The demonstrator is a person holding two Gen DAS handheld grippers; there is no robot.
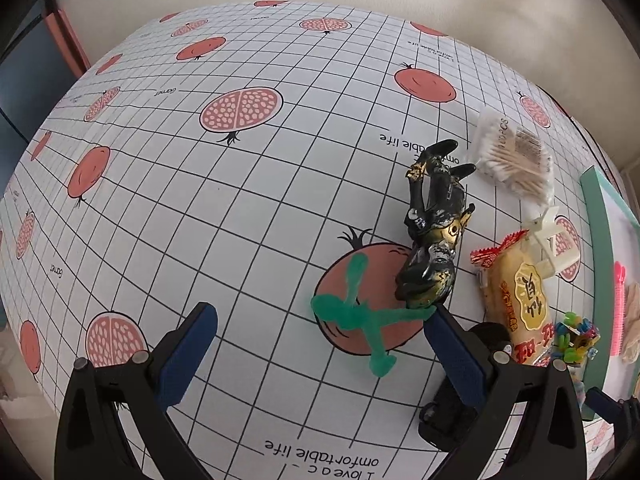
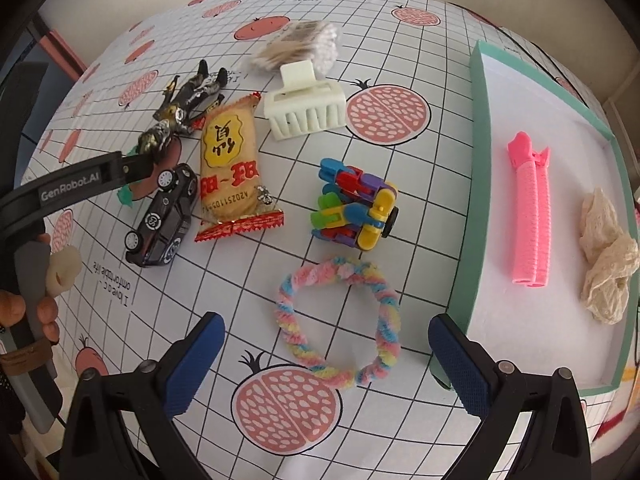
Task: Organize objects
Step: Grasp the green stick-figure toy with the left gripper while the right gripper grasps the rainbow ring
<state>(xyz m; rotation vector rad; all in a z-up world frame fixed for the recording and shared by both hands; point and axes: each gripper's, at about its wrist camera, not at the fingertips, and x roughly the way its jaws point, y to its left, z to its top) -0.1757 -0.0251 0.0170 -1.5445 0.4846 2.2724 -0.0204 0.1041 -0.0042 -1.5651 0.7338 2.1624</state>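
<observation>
While both tools gape empty, the left tool (image 1: pixel 320 340) hovers over a green sticky figure (image 1: pixel 360 312) lying flat on the worktop (image 1: pixel 200 200). The right tool (image 2: pixel 326 354) brackets a pastel chenille ring (image 2: pixel 340 320) just beside the teal tray (image 2: pixel 478 200).

In the left wrist view, our own gripper finger (image 1: pixel 460 360) covers most of the black toy car (image 1: pixel 452 416), and the teal tray (image 1: pixel 596 240) runs off the right edge. In the right wrist view, our left gripper's arm (image 2: pixel 80 180) hides most of the green figure (image 2: pixel 126 196). The snack packet's (image 2: pixel 230 168) small print is unreadable.
</observation>
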